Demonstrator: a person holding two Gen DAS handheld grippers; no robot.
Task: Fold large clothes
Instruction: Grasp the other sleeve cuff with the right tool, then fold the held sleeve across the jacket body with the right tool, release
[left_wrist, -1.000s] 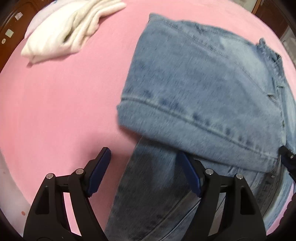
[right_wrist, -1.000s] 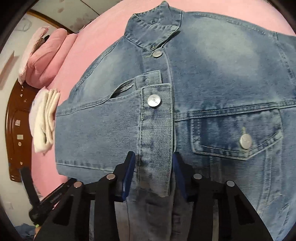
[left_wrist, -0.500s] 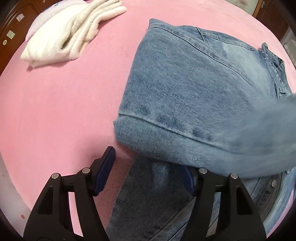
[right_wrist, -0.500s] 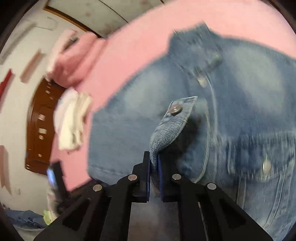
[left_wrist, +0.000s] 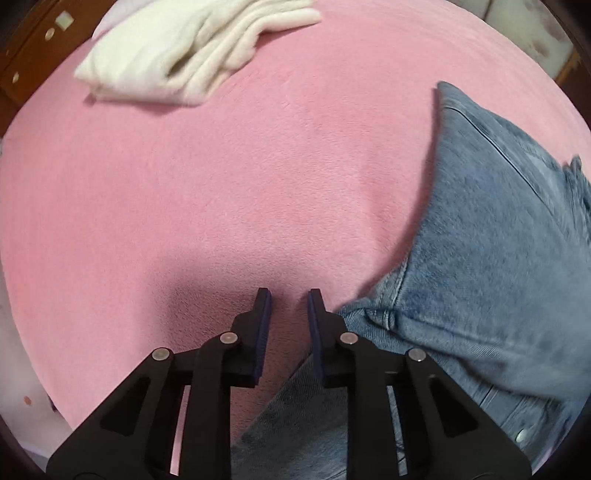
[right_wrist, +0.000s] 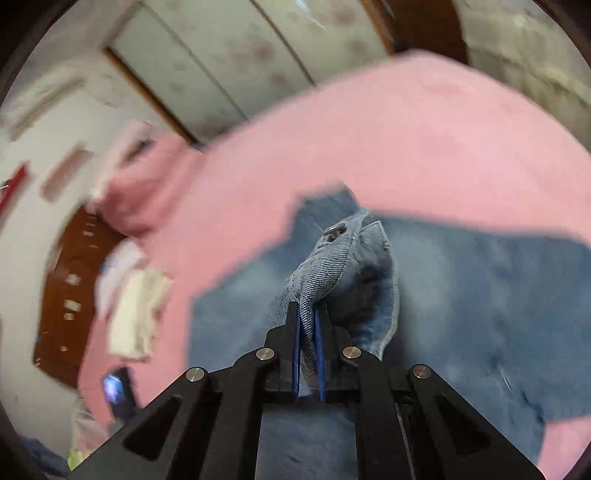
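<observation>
Jacket (left_wrist: 491, 266): a blue denim jacket, washed pale in places, with darker seams and metal buttons. It lies on the pink blanket (left_wrist: 207, 206), in the left wrist view at the right and lower right of the blanket.
Fold: in the left wrist view one part of the jacket lies doubled over another; a thick stitched hem runs along the lower edge of the upper layer.
Front edge: in the right wrist view a strip of the jacket (right_wrist: 332, 266) with one metal button (right_wrist: 334, 229) is raised above the rest of the jacket, which stays flat on the blanket and looks blurred.
Right gripper (right_wrist: 308, 314): its two blue pads are pressed together on this raised denim strip, just below the button.
Left gripper (left_wrist: 288, 299): its jaws have just been closing and now stand a small gap apart. Its tips are over the blanket, beside the jacket's hem; a lower denim layer shows in the gap near the base, and whether the pads pinch it cannot be told.
White cloth (left_wrist: 195, 48): folded, at the far side of the blanket, well apart from the jacket.
</observation>
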